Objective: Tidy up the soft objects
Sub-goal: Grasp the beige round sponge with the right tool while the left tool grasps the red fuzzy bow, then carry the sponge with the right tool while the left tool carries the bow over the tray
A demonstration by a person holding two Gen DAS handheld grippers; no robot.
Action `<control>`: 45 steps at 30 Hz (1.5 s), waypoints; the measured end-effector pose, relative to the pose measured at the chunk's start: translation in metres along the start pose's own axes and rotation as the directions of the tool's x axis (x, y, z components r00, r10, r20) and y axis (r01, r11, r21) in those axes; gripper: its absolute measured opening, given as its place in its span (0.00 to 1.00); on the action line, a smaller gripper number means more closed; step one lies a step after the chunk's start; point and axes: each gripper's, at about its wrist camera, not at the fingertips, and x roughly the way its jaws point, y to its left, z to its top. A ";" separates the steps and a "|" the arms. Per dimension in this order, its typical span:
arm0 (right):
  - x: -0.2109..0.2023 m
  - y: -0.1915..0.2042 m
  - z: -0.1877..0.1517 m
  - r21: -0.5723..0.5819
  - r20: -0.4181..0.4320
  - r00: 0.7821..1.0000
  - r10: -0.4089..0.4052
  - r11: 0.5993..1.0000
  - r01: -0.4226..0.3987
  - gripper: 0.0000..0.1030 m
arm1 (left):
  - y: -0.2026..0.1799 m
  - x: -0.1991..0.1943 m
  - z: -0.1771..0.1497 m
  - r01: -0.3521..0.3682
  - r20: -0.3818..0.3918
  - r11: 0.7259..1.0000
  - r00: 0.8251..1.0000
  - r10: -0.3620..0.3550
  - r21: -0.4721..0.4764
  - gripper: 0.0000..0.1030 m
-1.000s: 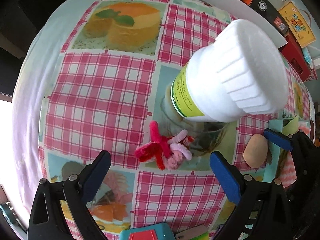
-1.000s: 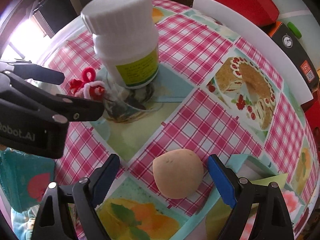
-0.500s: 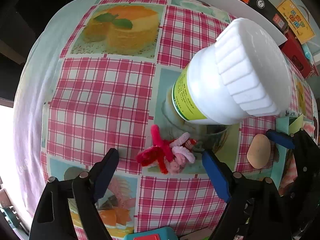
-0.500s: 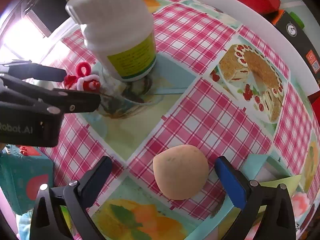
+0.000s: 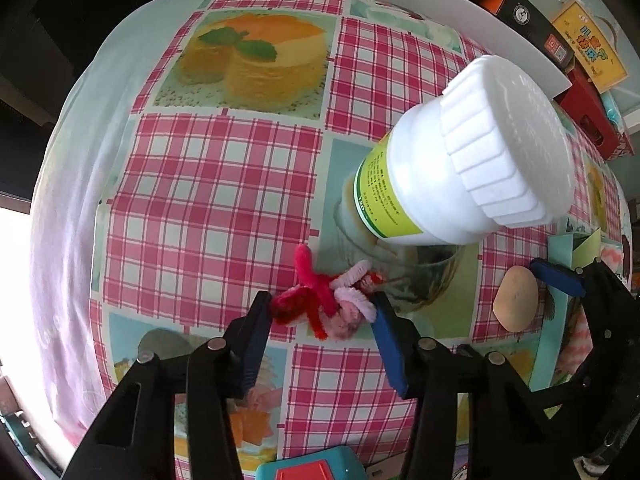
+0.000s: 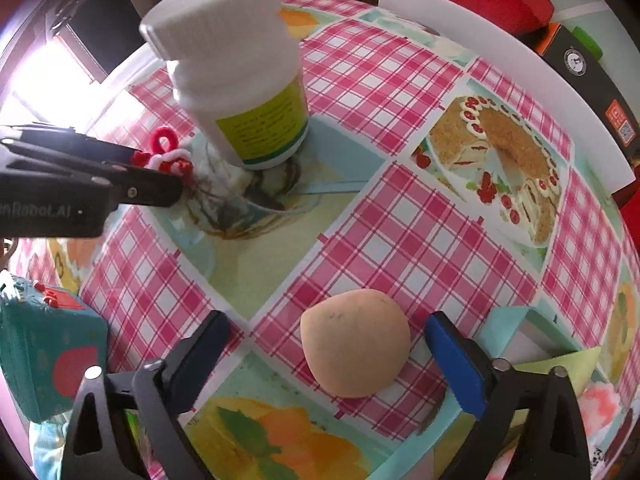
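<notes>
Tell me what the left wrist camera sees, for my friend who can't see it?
The left claw has been closing around a red and pink pipe-cleaner bundle lying on a checked cake-print tablecloth; its pads seem to touch the bundle's ends. A white bottle stands just behind, and the right claw's blue finger sits beside a beige squishy ball.

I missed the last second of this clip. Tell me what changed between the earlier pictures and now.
The left gripper has just been closing its jaws around the pipe-cleaner bundle; the pads now touch its two ends. The right gripper came slightly lower over the beige soft ball, jaws wide and clear of it. The bundle, the ball and the white bottle stayed put.
</notes>
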 end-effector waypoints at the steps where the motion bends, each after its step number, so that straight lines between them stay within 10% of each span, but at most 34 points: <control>1: -0.002 -0.001 -0.002 0.000 0.002 1.000 0.000 1.000 0.000 0.88 | 0.001 0.000 -0.001 0.003 0.002 1.000 1.000 -0.003 -0.002 0.49; 15: -0.025 -0.017 -0.017 -0.003 -0.017 1.000 -0.004 1.000 0.004 0.50 | 0.006 -0.007 -0.015 0.029 0.009 0.999 1.000 -0.029 -0.027 0.42; 35: -0.067 0.017 -0.052 0.054 -0.006 0.999 0.032 0.998 -0.032 0.50 | 0.006 -0.058 -0.057 0.065 0.092 0.995 0.994 -0.057 -0.077 0.41; 45: -0.122 0.022 -0.086 0.100 0.084 0.995 0.047 0.993 -0.056 0.50 | 0.002 -0.123 -0.102 0.155 0.230 0.982 0.965 -0.126 -0.111 0.41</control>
